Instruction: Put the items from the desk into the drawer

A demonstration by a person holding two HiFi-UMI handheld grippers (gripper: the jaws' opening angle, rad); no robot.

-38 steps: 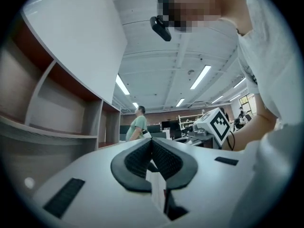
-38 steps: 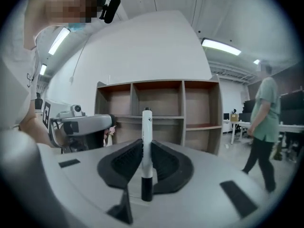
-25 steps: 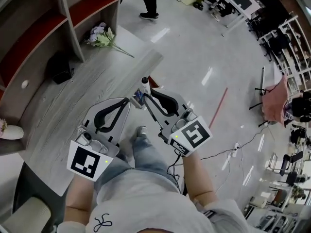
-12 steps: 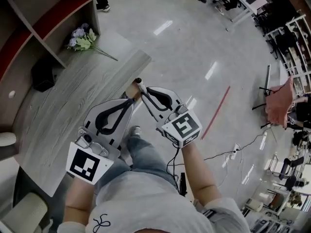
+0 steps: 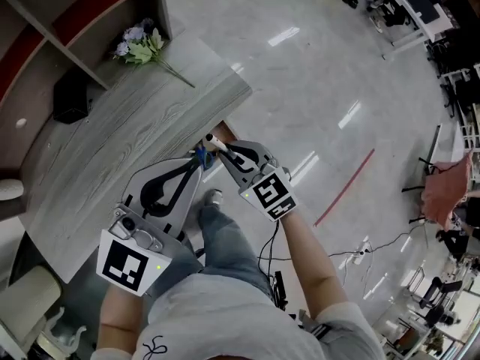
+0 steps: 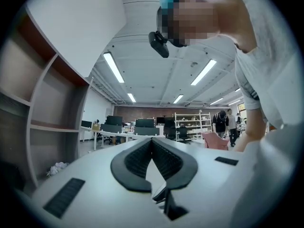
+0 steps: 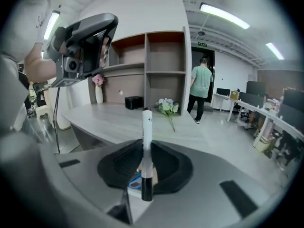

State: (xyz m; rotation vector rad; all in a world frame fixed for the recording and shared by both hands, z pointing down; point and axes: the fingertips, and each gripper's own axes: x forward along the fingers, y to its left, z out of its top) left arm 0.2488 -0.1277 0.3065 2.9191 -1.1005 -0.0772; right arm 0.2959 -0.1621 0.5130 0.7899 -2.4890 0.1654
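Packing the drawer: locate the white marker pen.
The white marker pen is clamped in the right gripper, centre of the head view, beside the grey wooden desk's edge.

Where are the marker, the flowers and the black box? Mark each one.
marker (image 7: 147, 139): right gripper view, on its white barrel above the tongs.
flowers (image 5: 139, 43): head view, on the blooms.
black box (image 5: 70, 96): head view, on its top face.

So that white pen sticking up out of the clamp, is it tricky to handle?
Probably not. The marker looks rigid: it stands straight though the right gripper clamps only its lower part. It seems slim and likely light. Its round, smooth body could well roll if laid on the desk.
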